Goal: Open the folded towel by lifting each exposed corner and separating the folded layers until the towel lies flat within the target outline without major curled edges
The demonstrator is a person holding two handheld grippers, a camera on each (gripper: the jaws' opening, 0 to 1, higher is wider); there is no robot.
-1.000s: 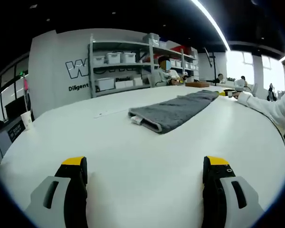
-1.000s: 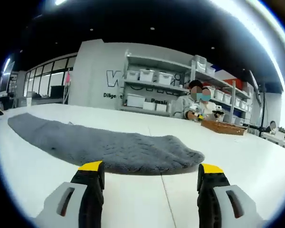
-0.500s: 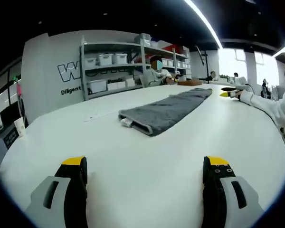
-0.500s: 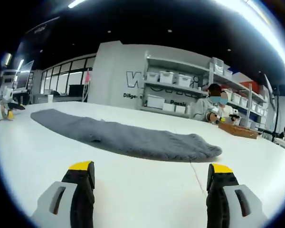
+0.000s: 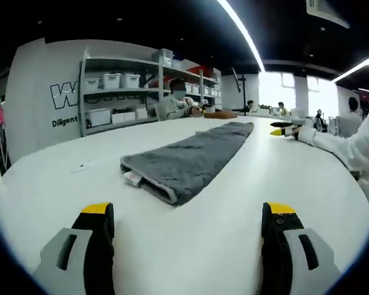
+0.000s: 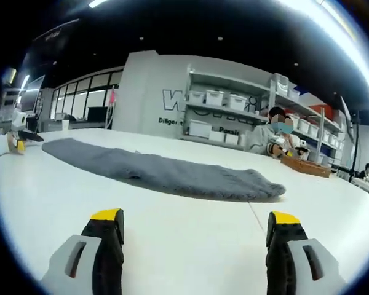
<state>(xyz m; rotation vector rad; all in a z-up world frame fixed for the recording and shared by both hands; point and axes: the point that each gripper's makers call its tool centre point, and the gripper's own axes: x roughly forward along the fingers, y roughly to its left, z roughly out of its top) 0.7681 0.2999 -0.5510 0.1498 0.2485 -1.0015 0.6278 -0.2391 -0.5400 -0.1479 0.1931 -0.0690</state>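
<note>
Grey towel [image 5: 187,158] lies folded mid-bench [image 5: 246,203], untouched; left claw [image 5: 187,230] and right claw [image 6: 197,236] wide open, empty, approach stage; next, probably pinch a corner.

Right gripper [image 6: 194,230] held over white table [image 6: 190,239], jaws wide apart, nothing between. Folded grey towel [image 6: 166,173] lying ahead, well apart. Left gripper [image 6: 18,138] visible at far left.
</note>
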